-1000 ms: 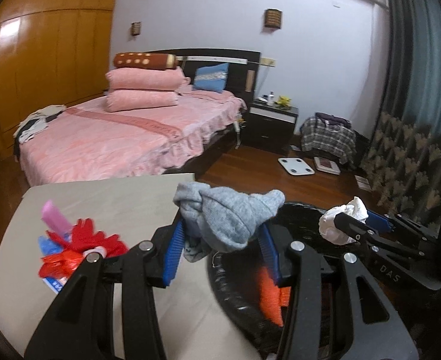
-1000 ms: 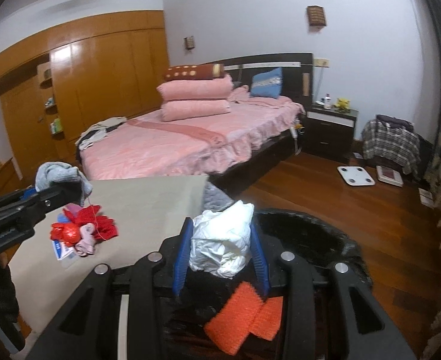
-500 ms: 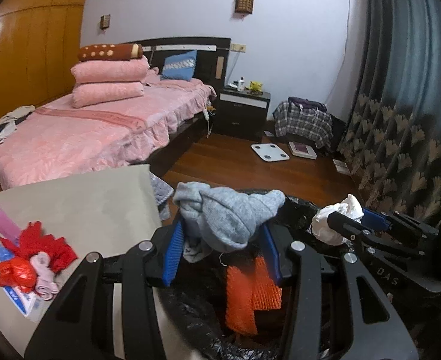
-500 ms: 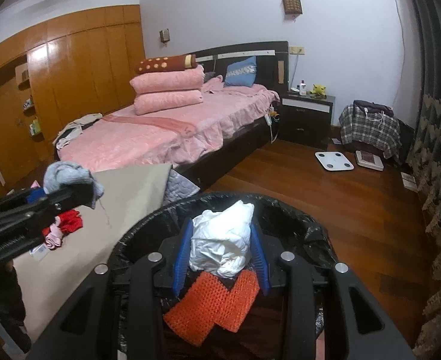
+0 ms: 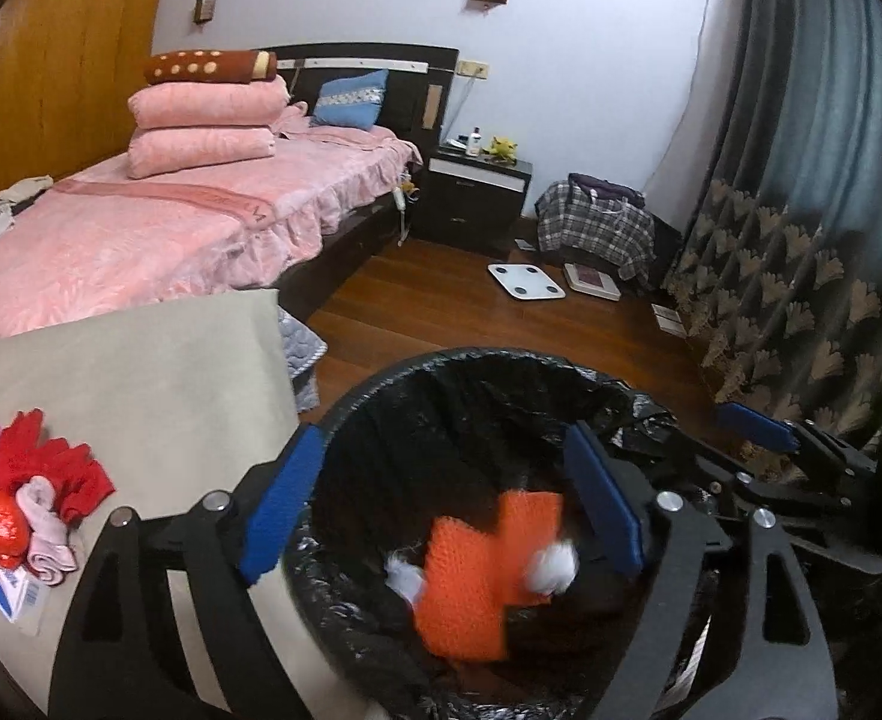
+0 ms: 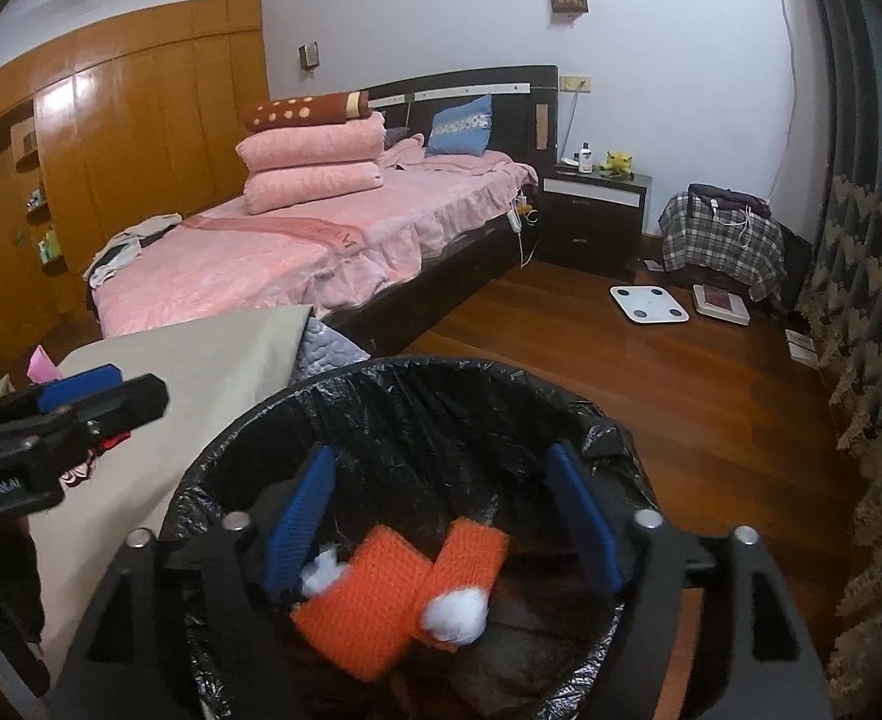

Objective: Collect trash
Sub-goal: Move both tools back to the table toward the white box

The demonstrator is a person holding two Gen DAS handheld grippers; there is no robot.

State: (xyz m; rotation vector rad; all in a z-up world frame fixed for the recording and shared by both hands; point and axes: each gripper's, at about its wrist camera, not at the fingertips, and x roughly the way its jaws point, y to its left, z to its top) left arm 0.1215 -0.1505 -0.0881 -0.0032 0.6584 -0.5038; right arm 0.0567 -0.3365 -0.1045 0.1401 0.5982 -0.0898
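Trash bin [image 5: 471, 372], black-lined: mouth is being presented upward, round rim, at 6 o'clock in both views. Orange knit piece [image 5: 477, 576] is lying inside, long axis running roughly 7 to 1 o'clock. Left gripper [image 5: 441, 504] and right gripper [image 6: 441, 516] are being held over the mouth, fingers spread wide, nothing gripped. Remaining red trash pile [image 5: 27, 498] is sitting at 9 o'clock on the beige table [image 5: 159, 372], near its edge.

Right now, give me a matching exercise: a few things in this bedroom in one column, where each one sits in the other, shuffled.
Things:
1. orange cloth
2. red glove
3. white scale
4. blue pillow

Places:
A. on the wooden floor
B. on the bed by the headboard
C. inside the black-lined bin
D. on the beige table

Pairs: 1-C, 2-D, 3-A, 4-B
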